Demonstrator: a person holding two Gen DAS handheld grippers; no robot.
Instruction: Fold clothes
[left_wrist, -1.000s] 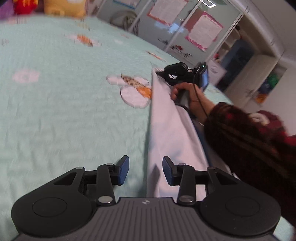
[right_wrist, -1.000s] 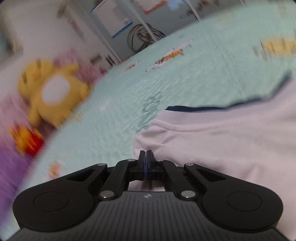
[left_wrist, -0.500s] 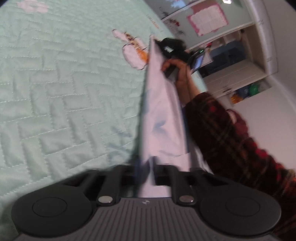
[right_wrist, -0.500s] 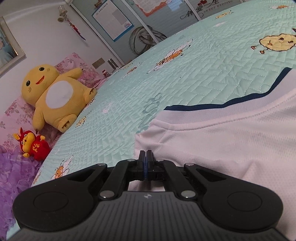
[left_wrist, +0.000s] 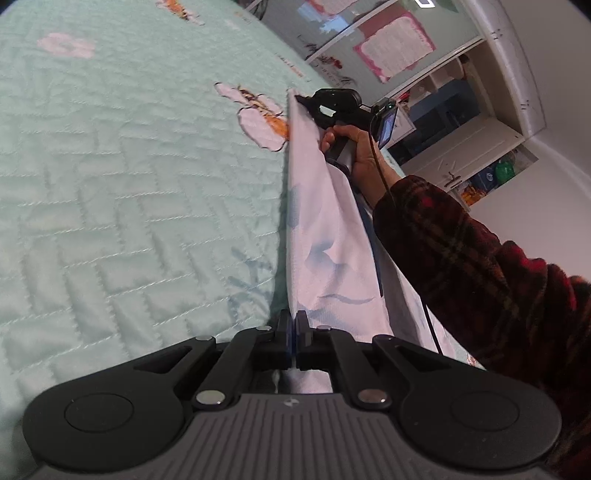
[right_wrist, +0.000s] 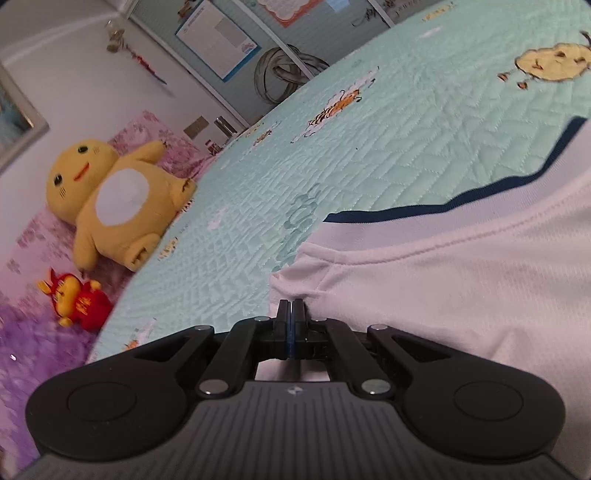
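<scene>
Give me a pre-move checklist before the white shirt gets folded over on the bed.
1. Left tongs shut on the white shirt: ok.
2. Right tongs shut on the shirt's edge: ok.
3. Edge between both tongs pulled taut: ok.
4. Bedspread beside the shirt free of obstacles: ok.
5. Plush toys well away from the shirt: ok.
6. Rest of the shirt lying flat: cannot tell.

Bed cover (right_wrist: 424, 122): mint green, quilted in a zigzag pattern, printed with cartoon animals.
Yellow plush toy (right_wrist: 110, 195): sits upright at the cover's far left edge, white belly.
Red plush toy (right_wrist: 75, 302): just beside the yellow plush toy, nearer the camera.
Posters (left_wrist: 393, 48): on glass panels beyond the cover's far edge.
</scene>
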